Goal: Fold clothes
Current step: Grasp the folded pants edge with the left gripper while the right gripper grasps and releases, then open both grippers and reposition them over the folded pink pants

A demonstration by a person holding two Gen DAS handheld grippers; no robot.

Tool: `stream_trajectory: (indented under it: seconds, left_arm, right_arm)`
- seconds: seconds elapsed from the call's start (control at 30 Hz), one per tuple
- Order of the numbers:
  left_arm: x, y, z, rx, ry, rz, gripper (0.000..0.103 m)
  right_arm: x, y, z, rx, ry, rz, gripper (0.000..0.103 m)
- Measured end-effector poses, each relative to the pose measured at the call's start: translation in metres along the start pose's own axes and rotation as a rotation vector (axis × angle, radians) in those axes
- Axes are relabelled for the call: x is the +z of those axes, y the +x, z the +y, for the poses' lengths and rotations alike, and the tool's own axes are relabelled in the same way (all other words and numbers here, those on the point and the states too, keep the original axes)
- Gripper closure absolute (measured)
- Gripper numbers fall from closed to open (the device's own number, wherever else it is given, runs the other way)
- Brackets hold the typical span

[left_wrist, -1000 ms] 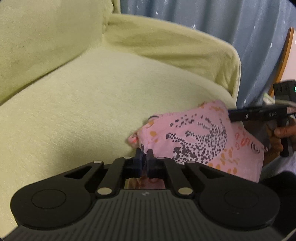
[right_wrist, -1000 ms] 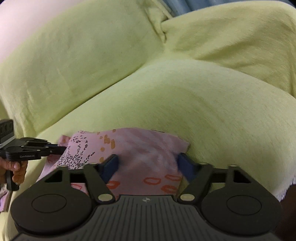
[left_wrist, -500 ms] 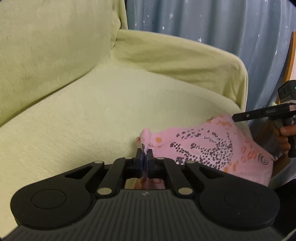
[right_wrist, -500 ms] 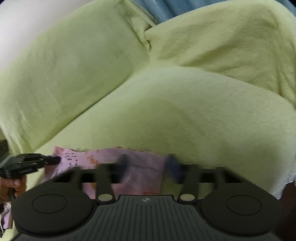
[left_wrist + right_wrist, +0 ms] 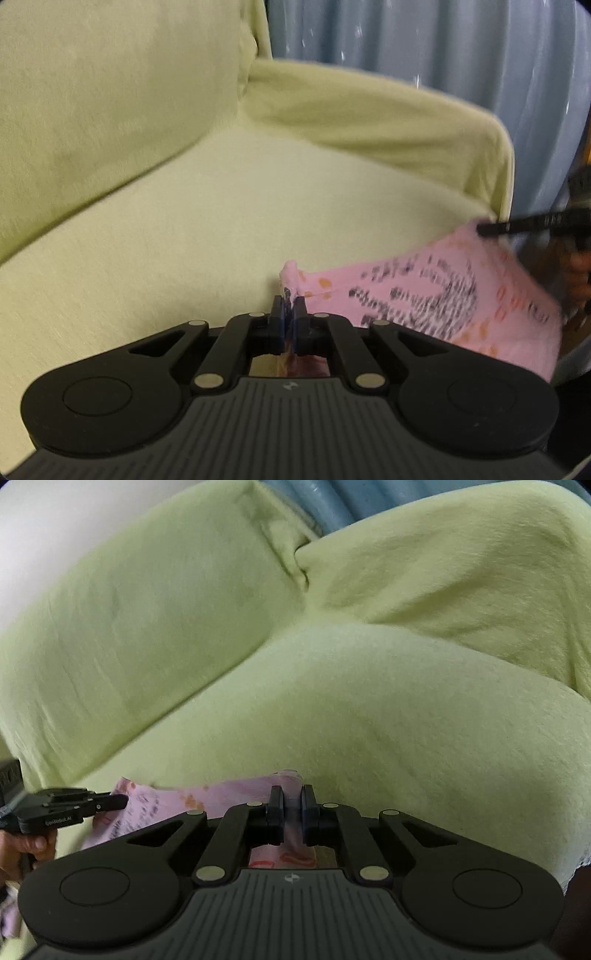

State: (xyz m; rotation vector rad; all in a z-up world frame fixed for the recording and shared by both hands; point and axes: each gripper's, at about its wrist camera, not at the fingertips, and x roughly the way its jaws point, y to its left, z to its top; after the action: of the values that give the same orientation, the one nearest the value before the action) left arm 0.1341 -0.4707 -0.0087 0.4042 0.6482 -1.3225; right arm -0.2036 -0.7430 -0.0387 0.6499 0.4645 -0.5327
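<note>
Right now both claws grip one pink garment (image 5: 436, 295) over a pale green sofa (image 5: 207, 221).

Left claw (image 5: 289, 314): fingers pinched nearly together, a corner of the pink cloth bunched between the pads and sticking up just ahead of the tips. From there the fabric stretches off to the right of this claw, printed face toward the camera: black speckled pattern, orange spots, red ovals near the far edge. Picture blurred, exact print unclear.

Right claw, in the left wrist view (image 5: 484, 230): far right of the left claw and higher, its tip touching the cloth's upper far corner. A hand (image 5: 578, 266) holds it, mostly cut off at the frame edge.

Right wrist view: right claw (image 5: 291, 799) closed down to a narrow gap on a fold of the same garment (image 5: 221, 794); cloth fills the slot between the pads and also shows below, behind the fingers. Fabric runs left of this claw to the left claw (image 5: 118, 803), whose tip meets the cloth's far edge, held by a hand (image 5: 26, 845).

Garment hangs just above the front part of the seat cushion (image 5: 388, 709); touching or not, cannot tell. Backrest (image 5: 110, 110) and armrest (image 5: 369, 125) lie beyond the claws. Blue curtain (image 5: 443, 48) behind the armrest.
</note>
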Motion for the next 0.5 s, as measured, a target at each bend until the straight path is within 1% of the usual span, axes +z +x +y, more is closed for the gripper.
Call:
stream_trajectory:
  seconds: [0.03,0.1,0.13,0.17,0.2,0.23,0.3,0.33,0.4,0.43,0.5]
  left_arm:
    - [-0.002,0.001,0.001,0.002,-0.006,0.002,0.1]
    - [-0.003,-0.002,0.003,0.016,-0.027,-0.003,0.099]
    - [-0.003,-0.005,0.005,0.039,-0.036,-0.001,0.097]
    - [-0.003,-0.007,0.008,0.066,-0.045,0.002,0.095]
    - [-0.003,-0.01,0.012,0.086,-0.058,0.006,0.092]
    - [-0.003,-0.015,0.016,0.115,-0.07,0.01,0.093]
    - [-0.002,-0.027,0.019,0.15,-0.074,0.009,0.094]
    - [-0.001,-0.034,0.017,0.146,-0.078,-0.006,0.094]
    - [0.002,-0.044,0.007,0.092,-0.093,-0.042,0.094]
    - [0.003,-0.047,0.0,0.058,-0.094,-0.055,0.094]
    - [0.006,-0.042,-0.02,0.0,-0.063,-0.055,0.093]
  right_arm:
    - [-0.002,0.003,0.0,-0.009,-0.004,0.017,0.095]
    - [-0.002,0.003,0.0,-0.035,-0.011,0.016,0.093]
    - [-0.002,-0.001,0.0,-0.06,-0.015,0.009,0.09]
    - [0.0,-0.006,0.0,-0.09,-0.018,0.0,0.079]
    - [0.001,-0.012,0.001,-0.127,-0.019,-0.013,0.071]
    - [0.004,-0.02,0.003,-0.157,-0.021,-0.029,0.071]
    - [0.008,-0.033,0.012,-0.163,-0.035,-0.067,0.069]
    - [0.008,-0.039,0.02,-0.154,-0.053,-0.084,0.069]
    - [0.005,-0.042,0.041,-0.121,-0.1,-0.093,0.069]
    - [0.002,-0.038,0.055,-0.093,-0.132,-0.083,0.069]
    - [-0.008,-0.028,0.085,-0.036,-0.217,-0.043,0.069]
